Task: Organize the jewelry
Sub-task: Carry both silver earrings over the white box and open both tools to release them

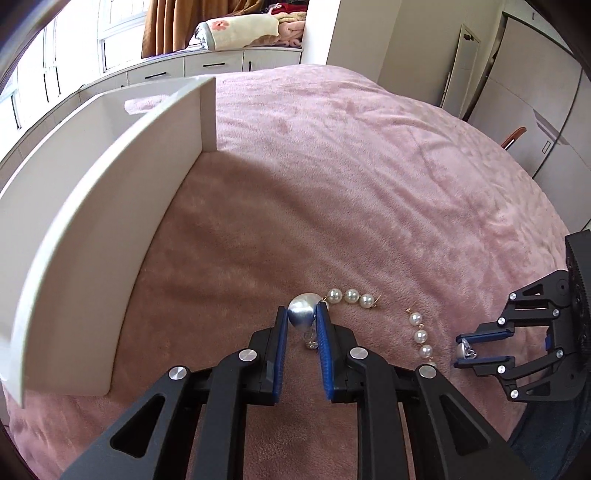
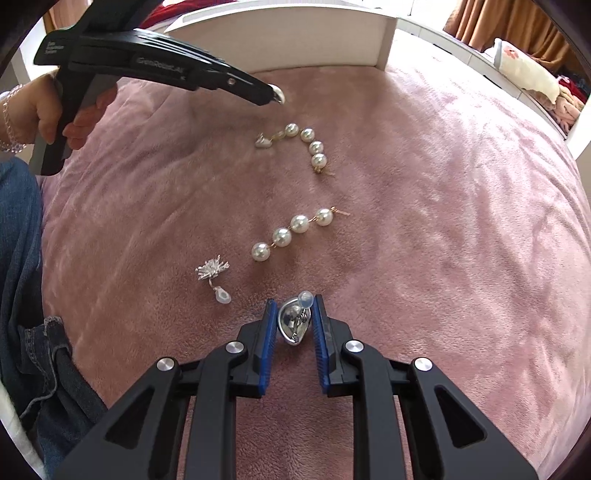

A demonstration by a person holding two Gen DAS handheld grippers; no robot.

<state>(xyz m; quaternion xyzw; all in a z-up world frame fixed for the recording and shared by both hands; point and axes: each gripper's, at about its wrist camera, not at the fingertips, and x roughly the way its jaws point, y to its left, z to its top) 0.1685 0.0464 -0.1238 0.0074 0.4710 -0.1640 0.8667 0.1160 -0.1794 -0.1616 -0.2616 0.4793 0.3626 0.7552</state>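
Observation:
My left gripper [image 1: 302,314] is shut on a silver dome earring [image 1: 302,312], held just above the pink blanket [image 1: 332,166]; it shows in the right wrist view [image 2: 277,98] too. My right gripper [image 2: 294,314] is shut on a matching silver earring [image 2: 293,323] with a clear back, also seen in the left wrist view [image 1: 463,350]. Two pearl drop earrings lie on the blanket: one [image 2: 306,142] near the left gripper, one [image 2: 291,230] closer to me. A silver starburst earring [image 2: 212,271] lies to the left. A white tray [image 1: 92,229] stands left of the left gripper.
The tray's end wall [image 2: 280,40] shows at the top of the right wrist view. The person's hand [image 2: 55,118] and denim leg [image 2: 22,295] are at the left. Cabinets and folded bedding [image 1: 236,31] line the far wall.

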